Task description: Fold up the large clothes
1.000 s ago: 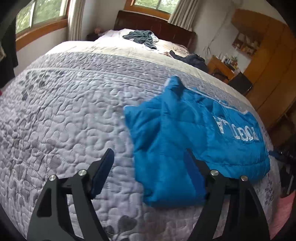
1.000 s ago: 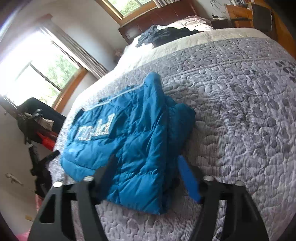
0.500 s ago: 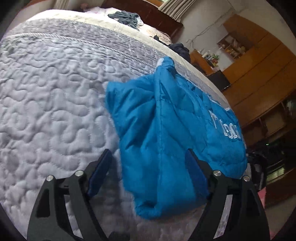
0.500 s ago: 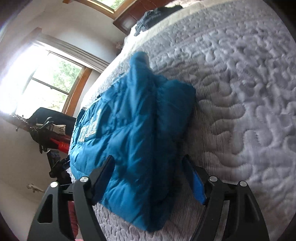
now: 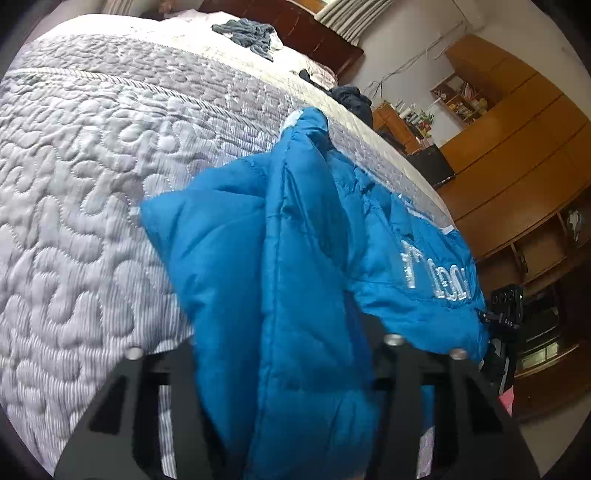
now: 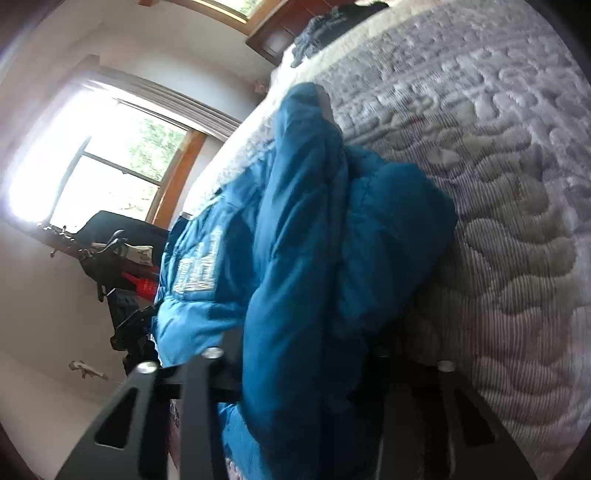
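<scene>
A blue puffy jacket [image 5: 295,240] with white lettering [image 5: 436,277] lies folded near the edge of a bed covered by a grey quilt [image 5: 92,166]. In the left wrist view its near end bulges between the black fingers of my left gripper [image 5: 291,354], which have drawn in on it; the fingertips are hidden under the fabric. In the right wrist view the same jacket [image 6: 314,240] fills the gap of my right gripper [image 6: 303,354], also drawn in on a thick fold, tips hidden. The quilt [image 6: 517,184] stretches away to the right.
Loose grey clothes [image 5: 251,33] and a dark garment [image 5: 351,98] lie near the wooden headboard. Wooden cabinets [image 5: 517,147] stand beyond the bed's right side. A bright window [image 6: 92,166] and a black rack with red items [image 6: 110,251] sit past the left edge.
Both grippers have pushed forward and low onto the jacket's near end. Their fingers were wide open before and have narrowed on the fabric, which now bunches up between them.
</scene>
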The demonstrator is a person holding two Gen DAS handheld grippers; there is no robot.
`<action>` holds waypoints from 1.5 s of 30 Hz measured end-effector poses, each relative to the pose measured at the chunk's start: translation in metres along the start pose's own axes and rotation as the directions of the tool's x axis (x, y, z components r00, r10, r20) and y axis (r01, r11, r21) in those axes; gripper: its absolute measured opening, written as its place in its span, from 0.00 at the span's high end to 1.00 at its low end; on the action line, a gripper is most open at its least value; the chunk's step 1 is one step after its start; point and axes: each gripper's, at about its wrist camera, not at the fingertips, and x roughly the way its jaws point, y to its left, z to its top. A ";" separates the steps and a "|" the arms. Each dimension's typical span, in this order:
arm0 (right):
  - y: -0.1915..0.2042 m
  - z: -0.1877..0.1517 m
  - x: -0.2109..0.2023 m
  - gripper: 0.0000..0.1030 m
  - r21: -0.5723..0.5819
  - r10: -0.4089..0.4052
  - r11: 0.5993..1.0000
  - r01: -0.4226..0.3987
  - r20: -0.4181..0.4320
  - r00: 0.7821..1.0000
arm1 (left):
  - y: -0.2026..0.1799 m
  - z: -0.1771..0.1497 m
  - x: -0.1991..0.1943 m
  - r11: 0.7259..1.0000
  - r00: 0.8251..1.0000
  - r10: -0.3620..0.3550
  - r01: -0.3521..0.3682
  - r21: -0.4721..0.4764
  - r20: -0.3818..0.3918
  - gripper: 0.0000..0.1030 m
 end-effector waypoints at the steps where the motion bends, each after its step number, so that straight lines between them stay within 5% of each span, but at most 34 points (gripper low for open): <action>1: 0.003 -0.002 -0.003 0.71 -0.009 -0.003 1.000 0.003 0.006 1.000 | -0.001 -0.001 -0.004 1.000 1.000 -0.005 0.005 -0.006 0.005 0.69; 7: 0.036 -0.028 -0.037 0.74 -0.067 -0.013 0.998 0.014 0.013 1.000 | -0.017 -0.031 -0.039 0.999 0.999 -0.044 0.044 0.005 -0.020 0.74; 15: 0.056 -0.122 -0.095 0.74 -0.089 -0.056 0.995 0.053 -0.036 0.998 | -0.029 -0.123 -0.096 0.993 0.988 -0.116 0.115 -0.012 -0.099 0.74; 21: 0.051 -0.188 -0.115 0.73 -0.069 -0.082 0.995 0.078 -0.066 0.994 | -0.029 -0.175 -0.115 0.996 0.992 -0.086 0.090 0.029 -0.096 0.71; 34: -0.019 -0.155 -0.087 0.66 0.041 0.000 0.999 0.002 -0.047 0.999 | -0.002 -0.164 -0.070 0.997 0.997 -0.064 0.066 0.037 -0.042 0.50; 42: -0.015 -0.168 -0.126 0.22 -0.032 -0.159 0.987 0.161 0.041 0.986 | 0.003 -0.163 -0.109 1.000 1.000 -0.009 0.009 0.024 0.006 0.41; 45: -0.014 -0.175 -0.144 0.22 -0.026 -0.196 0.980 0.197 0.062 0.979 | -0.004 -0.164 -0.139 0.996 0.992 0.069 -0.074 0.044 0.103 0.41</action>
